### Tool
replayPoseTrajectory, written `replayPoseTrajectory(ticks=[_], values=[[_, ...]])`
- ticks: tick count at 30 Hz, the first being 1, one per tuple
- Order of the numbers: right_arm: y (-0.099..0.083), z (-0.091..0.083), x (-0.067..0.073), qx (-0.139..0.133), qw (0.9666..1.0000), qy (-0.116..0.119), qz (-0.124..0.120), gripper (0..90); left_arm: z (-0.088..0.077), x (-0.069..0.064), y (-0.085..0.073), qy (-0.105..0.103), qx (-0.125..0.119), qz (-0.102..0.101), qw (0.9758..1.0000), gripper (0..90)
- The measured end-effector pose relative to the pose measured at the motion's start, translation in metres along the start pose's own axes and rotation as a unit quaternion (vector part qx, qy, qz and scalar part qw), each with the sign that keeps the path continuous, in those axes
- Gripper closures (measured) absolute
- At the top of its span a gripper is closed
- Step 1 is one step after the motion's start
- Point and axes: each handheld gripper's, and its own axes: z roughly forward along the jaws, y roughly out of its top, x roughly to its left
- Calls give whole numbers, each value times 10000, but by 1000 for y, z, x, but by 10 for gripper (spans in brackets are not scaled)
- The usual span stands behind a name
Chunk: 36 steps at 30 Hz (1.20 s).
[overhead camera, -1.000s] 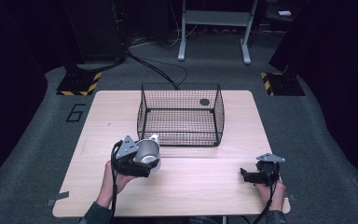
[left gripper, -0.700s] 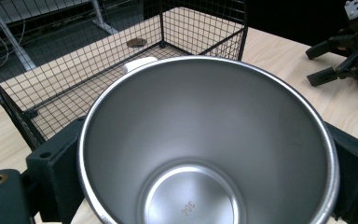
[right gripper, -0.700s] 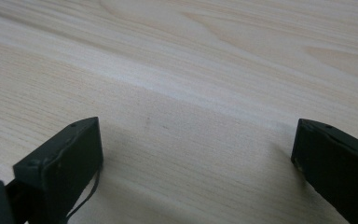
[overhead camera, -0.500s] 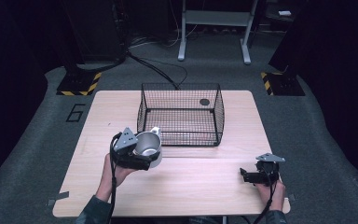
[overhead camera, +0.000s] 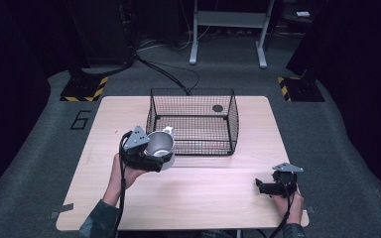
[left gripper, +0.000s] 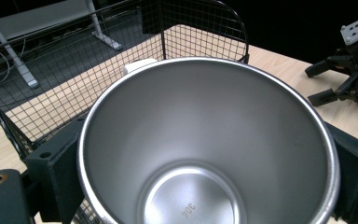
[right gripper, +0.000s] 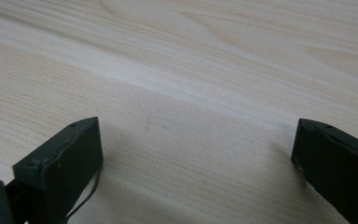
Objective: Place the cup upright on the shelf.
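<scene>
Clearly the left hand-held gripper [overhead camera: 151,154] pinches a steel cup [overhead camera: 159,145] beside the wire basket [overhead camera: 193,121]; clipping its rim could jar the cup loose. Right hand-held gripper [overhead camera: 267,187] spread, idle on the desk [overhead camera: 218,198].

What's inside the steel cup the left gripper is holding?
The steel cup looks empty: bare metal walls and a stamped mark on its bottom. The nearest part of the bottom is cut off by the left gripper view's edge.

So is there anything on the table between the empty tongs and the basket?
No, just bare wood between the right tongs and the wire basket, seen in the high view.
</scene>
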Motion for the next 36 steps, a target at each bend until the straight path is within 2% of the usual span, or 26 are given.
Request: replayPoseTrajectory(ticks=[3,4,5,15,36], values=[[0,0,0,2,10000,1,-3,15,2,1,4,25,-30,5,10000,67],[0,0,0,4,10000,2,-1,15,2,2,7,-24,27,39,10000,67],[0,0,0,2,10000,1,-3,14,3,2,8,19,-25,45,10000,67],[0,0,0,3,10000,1,-2,15,11,9,27,-27,-83,94,9999,67],[0,0,0,5,10000,3,-3,15,35,20,63,-102,-41,308,9995,67]])
